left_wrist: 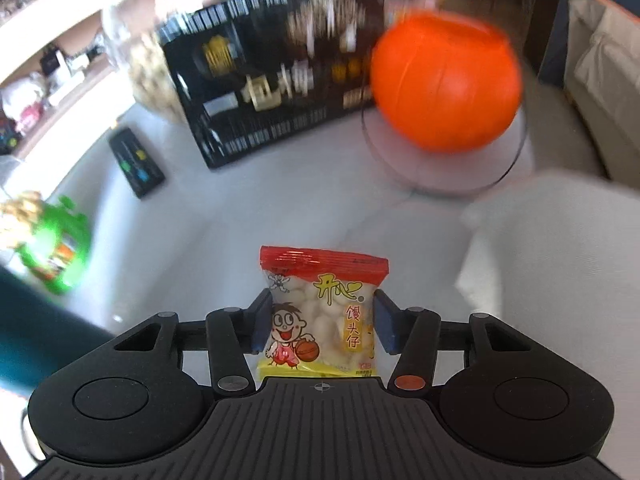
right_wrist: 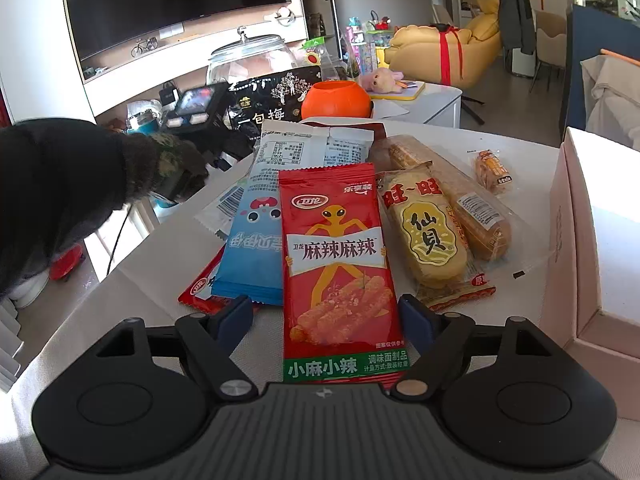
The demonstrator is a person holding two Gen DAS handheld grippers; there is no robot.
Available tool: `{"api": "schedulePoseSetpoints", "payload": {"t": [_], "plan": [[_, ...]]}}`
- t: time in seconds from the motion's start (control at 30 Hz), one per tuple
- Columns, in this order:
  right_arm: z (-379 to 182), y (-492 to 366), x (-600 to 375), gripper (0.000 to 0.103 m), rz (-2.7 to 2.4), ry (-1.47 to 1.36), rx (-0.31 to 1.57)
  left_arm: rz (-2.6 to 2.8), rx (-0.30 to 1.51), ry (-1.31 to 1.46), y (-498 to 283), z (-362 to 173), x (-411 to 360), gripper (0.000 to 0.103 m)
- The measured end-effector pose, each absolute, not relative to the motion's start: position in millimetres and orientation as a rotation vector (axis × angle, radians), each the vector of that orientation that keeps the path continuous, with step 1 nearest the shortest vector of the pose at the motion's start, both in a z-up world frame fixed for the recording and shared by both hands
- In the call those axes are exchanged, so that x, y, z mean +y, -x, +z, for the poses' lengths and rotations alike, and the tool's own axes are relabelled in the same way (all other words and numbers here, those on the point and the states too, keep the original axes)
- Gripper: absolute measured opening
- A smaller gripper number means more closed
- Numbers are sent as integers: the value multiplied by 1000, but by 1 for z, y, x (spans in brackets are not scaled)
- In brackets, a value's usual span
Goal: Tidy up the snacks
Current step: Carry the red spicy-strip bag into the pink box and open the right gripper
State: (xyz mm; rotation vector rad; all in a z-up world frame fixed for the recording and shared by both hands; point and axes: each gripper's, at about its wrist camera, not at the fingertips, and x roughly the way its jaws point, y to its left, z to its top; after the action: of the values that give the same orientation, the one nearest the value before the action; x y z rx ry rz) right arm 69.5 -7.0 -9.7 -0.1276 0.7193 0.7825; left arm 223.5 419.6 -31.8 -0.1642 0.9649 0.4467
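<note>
Two tools are ours: the left tool (left_wrist: 322,322) pinches a small snack bag (left_wrist: 320,312) aloft over the surface (left_wrist: 248,200), near an orange bowl (left_wrist: 446,80); the right tool (right_wrist: 326,320) is spread open, straddling a red packet (right_wrist: 340,272) lying on the pile. That slick bag may slip from its narrow side grip, we judge.

The small snack packet (left_wrist: 320,312) is glossy plastic film, clear in the middle. The red spicy-strip packet (right_wrist: 340,272) shines the same way. The orange bowl (left_wrist: 446,80) looks like smooth plastic. The tabletop (right_wrist: 152,276) is matt white. The pink box (right_wrist: 600,240) looks like matt cardboard.
</note>
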Motion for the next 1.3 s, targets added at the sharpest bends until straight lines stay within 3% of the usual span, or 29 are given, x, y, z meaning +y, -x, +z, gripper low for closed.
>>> {"api": "schedulePoseSetpoints", "payload": {"t": [0.27, 0.53, 0.6, 0.67, 0.8, 1.1, 1.23, 1.3], "plan": [[-9, -71, -8, 80, 784, 119, 721, 316, 766, 212, -108, 67, 334, 57], [-2, -103, 7, 77, 769, 70, 811, 76, 775, 218, -5, 70, 210, 57], [3, -103, 8, 51, 777, 103, 833, -7, 795, 203, 14, 65, 179, 57], [13, -95, 3, 47, 800, 131, 837, -87, 819, 174, 25, 62, 151, 57], [49, -74, -22, 46, 825, 134, 772, -163, 830, 147, 25, 69, 122, 57], [203, -65, -130, 46, 676, 68, 461, -278, 556, 70, -35, 182, 62, 57], [215, -90, -155, 46, 550, 74, 491, -374, 576, 182, -82, 174, 37, 60], [204, -105, -166, 54, 494, 82, 534, -399, 667, 244, -108, 148, 29, 60]]}}
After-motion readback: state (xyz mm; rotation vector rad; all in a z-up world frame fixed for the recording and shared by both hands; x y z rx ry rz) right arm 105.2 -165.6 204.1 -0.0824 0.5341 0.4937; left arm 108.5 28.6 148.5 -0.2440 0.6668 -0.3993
